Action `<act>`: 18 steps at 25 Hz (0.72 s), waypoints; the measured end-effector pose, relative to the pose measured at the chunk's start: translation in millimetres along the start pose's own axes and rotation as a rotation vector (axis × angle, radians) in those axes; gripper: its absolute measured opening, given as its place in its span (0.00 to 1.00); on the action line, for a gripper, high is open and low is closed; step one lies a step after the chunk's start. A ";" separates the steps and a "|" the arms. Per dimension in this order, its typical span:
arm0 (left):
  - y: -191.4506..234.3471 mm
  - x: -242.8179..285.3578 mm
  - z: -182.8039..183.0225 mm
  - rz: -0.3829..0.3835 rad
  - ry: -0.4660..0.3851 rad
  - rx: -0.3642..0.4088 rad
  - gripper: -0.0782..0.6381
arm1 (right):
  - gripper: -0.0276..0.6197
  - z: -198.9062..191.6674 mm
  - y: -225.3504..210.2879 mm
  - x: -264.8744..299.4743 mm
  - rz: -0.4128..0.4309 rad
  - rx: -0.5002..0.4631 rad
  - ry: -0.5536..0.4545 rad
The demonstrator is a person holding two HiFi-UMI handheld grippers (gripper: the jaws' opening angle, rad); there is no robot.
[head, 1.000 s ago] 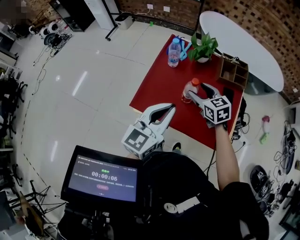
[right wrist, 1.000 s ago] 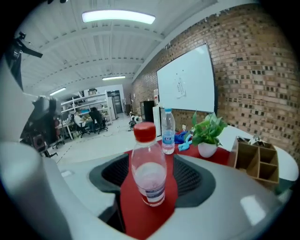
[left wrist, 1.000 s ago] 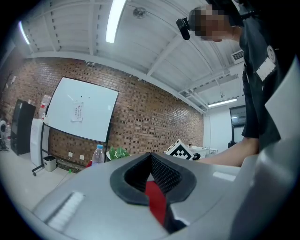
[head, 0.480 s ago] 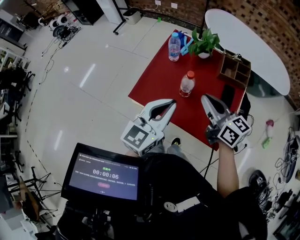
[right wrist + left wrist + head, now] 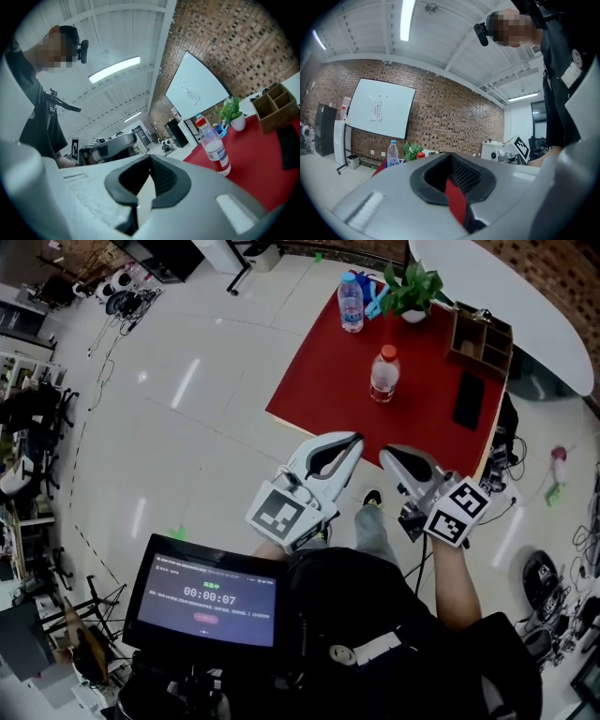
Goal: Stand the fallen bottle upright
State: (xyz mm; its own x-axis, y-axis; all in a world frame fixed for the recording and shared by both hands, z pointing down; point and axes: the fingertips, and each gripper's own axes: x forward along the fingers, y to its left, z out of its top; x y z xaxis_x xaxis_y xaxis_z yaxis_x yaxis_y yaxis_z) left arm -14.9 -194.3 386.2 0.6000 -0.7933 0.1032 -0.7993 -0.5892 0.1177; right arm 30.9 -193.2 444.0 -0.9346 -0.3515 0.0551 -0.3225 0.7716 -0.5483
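A clear bottle with a red cap [image 5: 384,374] stands upright on the red table [image 5: 319,390], with nothing touching it. It also shows upright in the right gripper view, bottle [image 5: 214,147]. My right gripper [image 5: 387,456] is shut and empty, held off the table's near edge, well short of the bottle. My left gripper [image 5: 354,440] is beside it, also off the near edge, its tips together with nothing between them. In the left gripper view only the bottle's red cap [image 5: 421,155] peeks over the shut jaws.
A second bottle with a blue cap [image 5: 351,302] stands at the table's far corner beside a potted plant [image 5: 412,287]. A wooden organizer [image 5: 483,334] and a black phone [image 5: 468,400] lie at the right side. A screen on a stand [image 5: 211,594] is at my lower left.
My right gripper was open around the bottle, then let it go, shut, and drew back toward me off the table. The bottle stays upright. My left gripper shifted a little.
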 end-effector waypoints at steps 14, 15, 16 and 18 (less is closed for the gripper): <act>-11.7 -206.6 10.0 -0.080 -0.136 -0.037 0.12 | 0.05 -67.6 182.3 24.2 -0.234 -0.138 -0.055; -13.9 -217.8 13.3 -0.083 -0.150 -0.040 0.12 | 0.05 -67.5 194.5 25.4 -0.236 -0.151 -0.053; -15.7 -227.3 16.7 -0.083 -0.164 -0.042 0.12 | 0.05 -66.8 205.6 26.4 -0.239 -0.164 -0.052; -18.9 -240.9 21.9 -0.075 -0.173 -0.042 0.12 | 0.05 -66.1 223.9 27.8 -0.239 -0.189 -0.052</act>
State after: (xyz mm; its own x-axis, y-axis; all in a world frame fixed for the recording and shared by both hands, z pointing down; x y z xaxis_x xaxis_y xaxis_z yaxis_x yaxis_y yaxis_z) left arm -145.0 4.6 337.5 0.6404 -0.7640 -0.0785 -0.7483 -0.6437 0.1599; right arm -77.3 4.9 377.9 -0.8215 -0.5577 0.1188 -0.5591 0.7468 -0.3601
